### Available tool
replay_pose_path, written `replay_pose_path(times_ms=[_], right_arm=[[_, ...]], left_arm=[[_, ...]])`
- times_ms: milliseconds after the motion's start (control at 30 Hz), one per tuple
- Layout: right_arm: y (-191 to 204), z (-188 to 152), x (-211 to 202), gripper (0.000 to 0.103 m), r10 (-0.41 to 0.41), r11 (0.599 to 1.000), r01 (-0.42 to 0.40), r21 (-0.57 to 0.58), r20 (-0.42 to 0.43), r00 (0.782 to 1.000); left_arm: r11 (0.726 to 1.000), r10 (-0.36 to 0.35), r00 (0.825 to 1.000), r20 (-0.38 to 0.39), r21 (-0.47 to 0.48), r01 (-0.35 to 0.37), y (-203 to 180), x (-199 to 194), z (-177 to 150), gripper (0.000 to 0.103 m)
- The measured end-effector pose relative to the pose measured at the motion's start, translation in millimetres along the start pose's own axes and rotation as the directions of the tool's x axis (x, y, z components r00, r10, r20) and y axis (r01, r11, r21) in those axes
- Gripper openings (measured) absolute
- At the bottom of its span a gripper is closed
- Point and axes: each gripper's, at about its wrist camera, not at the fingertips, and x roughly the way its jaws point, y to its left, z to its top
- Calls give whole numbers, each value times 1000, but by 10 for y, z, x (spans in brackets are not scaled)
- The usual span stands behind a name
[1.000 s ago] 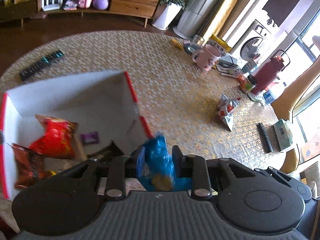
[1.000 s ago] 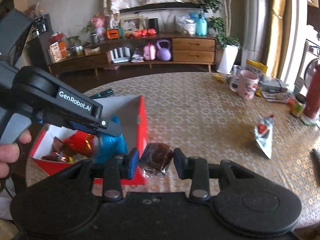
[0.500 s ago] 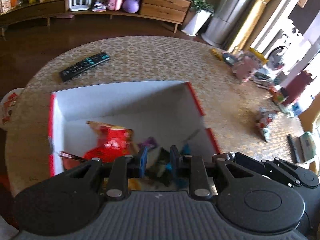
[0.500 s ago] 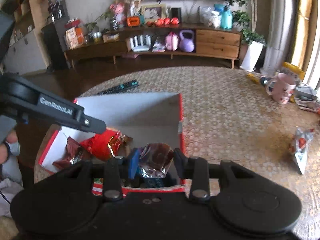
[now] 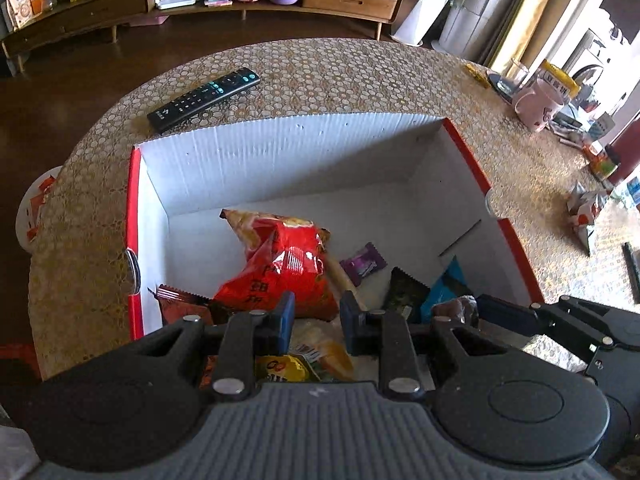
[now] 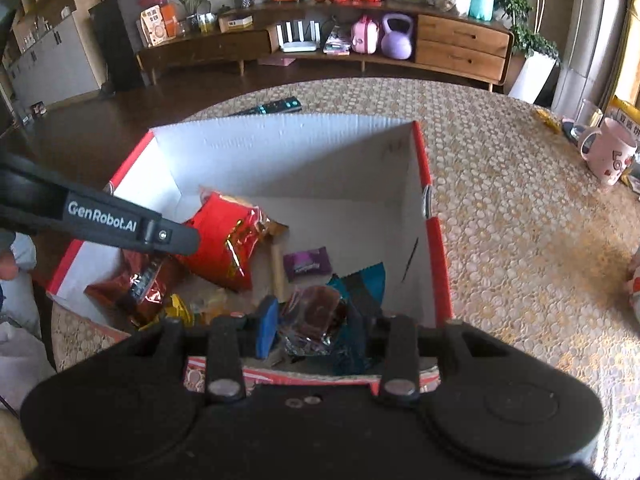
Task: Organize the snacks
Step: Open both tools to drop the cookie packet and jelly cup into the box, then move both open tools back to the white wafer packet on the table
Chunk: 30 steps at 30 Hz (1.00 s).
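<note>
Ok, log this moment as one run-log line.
left gripper: open, empty, over box | right gripper: holding brown wrapped snack over box | blue packet: in box

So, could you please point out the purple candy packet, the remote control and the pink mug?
purple candy packet [image 5: 363, 264], left wrist view, wrapper centre.
remote control [image 5: 204, 98], left wrist view, button face.
pink mug [image 6: 610, 152], right wrist view, outer wall.

Snacks [image 5: 288, 264] in box [image 5: 280, 160] — remote [image 5: 204, 98] beyond

Left tool [image 5: 314, 318], earlier clamping the blue packet [image 5: 446, 286], now gapes empty above the box [image 5: 280, 152]; packet lies inside. Right tool [image 6: 316, 326] has carried its foil-wrapped snack [image 6: 316, 316] over the box.
</note>
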Motion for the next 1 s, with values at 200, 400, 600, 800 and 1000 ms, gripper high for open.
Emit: replay_pose_path(times_ms=[200, 400, 600, 800, 1000], right_arm=[[2, -2, -13, 41, 12, 1000, -12, 11, -3, 1000], [-4, -29, -152, 55, 22, 1000, -22, 18, 20, 1000], [-39, -48, -396, 65, 20, 999, -22, 24, 65, 998], [-128, -106, -643, 77, 9, 1000, -12, 29, 105, 994], [-285, -185, -879, 96, -8, 999, 1, 50, 142, 990]], left_arm=[[1000, 2, 1000, 10, 31, -2, -46, 10, -32, 24], [998, -11, 1000, 28, 61, 9, -136, -66, -58, 26], [994, -25, 998, 52, 105, 19, -282, -193, -96, 30], [990, -32, 991, 127, 138, 14, -454, -358, -142, 67], [985, -37, 986, 160, 173, 8, -633, -468, -150, 67]])
